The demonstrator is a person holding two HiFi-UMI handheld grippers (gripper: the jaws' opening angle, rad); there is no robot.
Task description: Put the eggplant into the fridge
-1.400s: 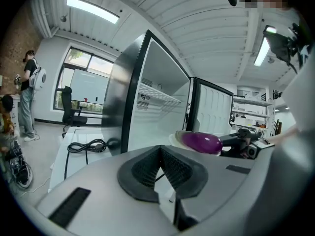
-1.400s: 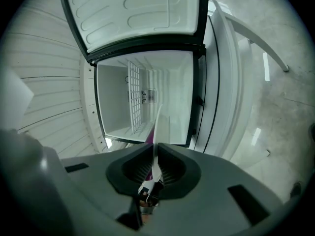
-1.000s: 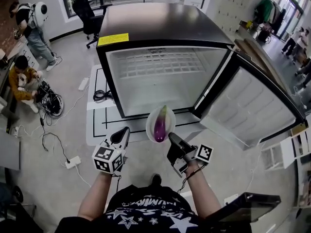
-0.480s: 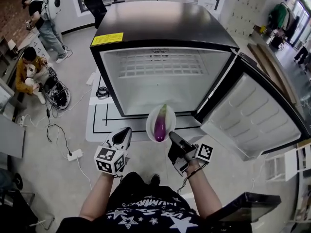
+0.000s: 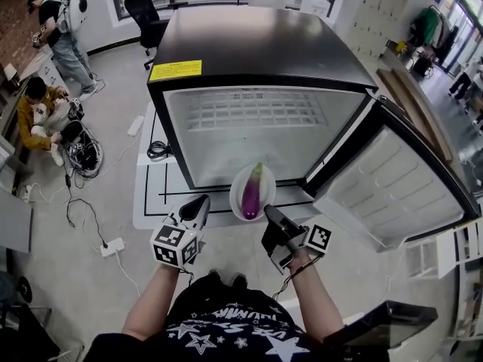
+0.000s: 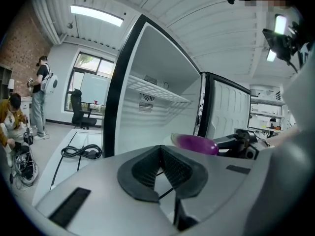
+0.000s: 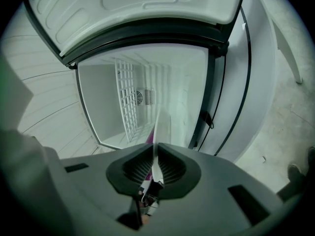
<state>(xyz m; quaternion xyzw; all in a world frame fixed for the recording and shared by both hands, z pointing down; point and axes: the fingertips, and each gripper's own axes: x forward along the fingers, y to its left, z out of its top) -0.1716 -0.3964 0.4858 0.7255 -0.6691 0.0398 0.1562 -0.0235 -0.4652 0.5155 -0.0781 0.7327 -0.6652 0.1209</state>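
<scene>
1. Two grippers sit low in the head view, held out ahead of the person's dark star-print shirt point(image 5: 226, 330).
2. Nearest on that side, the left gripper point(image 5: 201, 202) point(image 6: 158, 154) has its jaws pressed together with nothing between them. It hangs just left of the plate and is not touching it.
3. Opposite it, the right gripper point(image 5: 269, 211) point(image 7: 154, 159) is clamped on the near rim of a white plate point(image 5: 238, 185) point(image 7: 160, 127). The right gripper view shows the thin rim edge-on between the pads.
4. On the plate lies the eggplant point(image 5: 251, 191) point(image 6: 195, 143), purple, set lengthwise with its pale green stem end pointing toward the fridge.
5. Plate and eggplant are in the air before the lower front edge of the open fridge point(image 5: 256, 40), not on any shelf.
6. Fridge details:
   - black body with a yellow label point(image 5: 175, 70) on the top front edge
   - bare white interior
   - wire shelf point(image 5: 256, 111) point(image 7: 125, 102) high in the cavity
   - door point(image 5: 392, 179) swung wide to the right
7. Left of the fridge, a coiled black cable point(image 5: 157, 149) point(image 6: 81, 152) lies on the white floor mat. A power strip point(image 5: 113, 249) lies nearer on the grey floor.
8. Far left, a seated person point(image 5: 38, 119) is by the wall. A standing person point(image 5: 56, 21) with a backpack is behind them, and a black office chair point(image 5: 143, 6) is near the windows.
</scene>
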